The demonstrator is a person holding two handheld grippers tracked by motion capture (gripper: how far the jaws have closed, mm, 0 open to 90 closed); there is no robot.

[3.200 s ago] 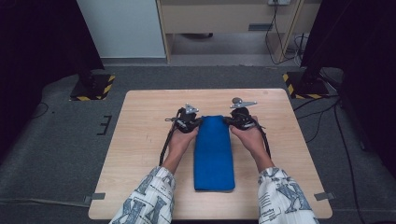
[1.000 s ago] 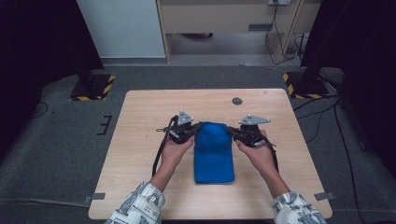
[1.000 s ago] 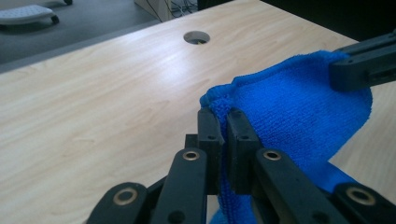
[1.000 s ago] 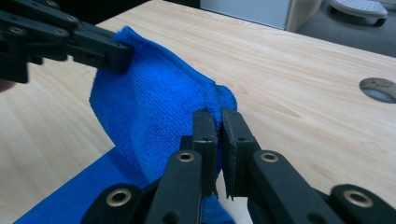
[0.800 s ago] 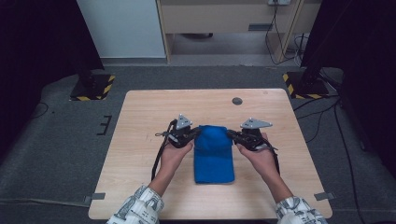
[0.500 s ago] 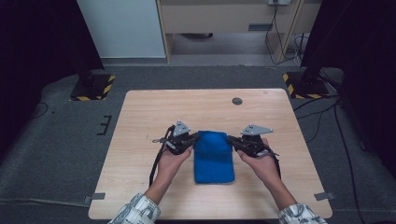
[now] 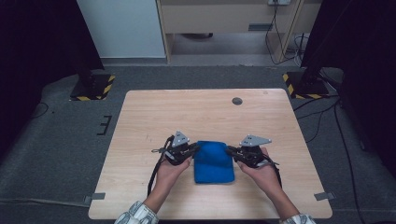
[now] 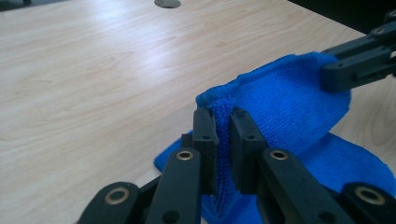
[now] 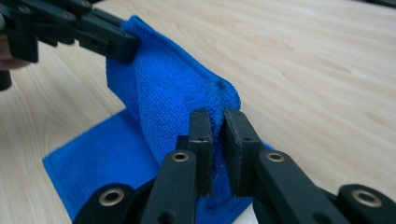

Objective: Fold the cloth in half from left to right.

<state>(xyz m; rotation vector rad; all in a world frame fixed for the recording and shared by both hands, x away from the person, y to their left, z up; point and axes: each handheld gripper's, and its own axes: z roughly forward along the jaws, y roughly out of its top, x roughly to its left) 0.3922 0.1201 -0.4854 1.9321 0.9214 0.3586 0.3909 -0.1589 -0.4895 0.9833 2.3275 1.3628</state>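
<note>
A blue cloth (image 7: pixel 213 161) lies on the wooden table (image 7: pixel 187 112), its far edge lifted and carried back over the near part. My left gripper (image 7: pixel 195 148) pinches the fold's left corner, and my right gripper (image 7: pixel 229 150) pinches its right corner. In the left gripper view the jaws (image 8: pixel 223 116) stand close together with blue cloth (image 8: pixel 289 102) squeezed between them. The right gripper view shows the same hold (image 9: pixel 217 116) on the cloth (image 9: pixel 163 93). Both pairs of jaws have just been easing open slightly, cloth still between them.
A round dark grommet (image 7: pixel 237 101) sits in the table's far right part. Bare wood lies on all sides of the cloth. Beyond the table are grey floor, black stands with yellow-striped bases (image 7: pixel 93 86) and a cabinet.
Both hands have come toward the near edge and sunk a little, bringing the cloth's far edge with them. The cloth now looks shorter, doubled over itself.
</note>
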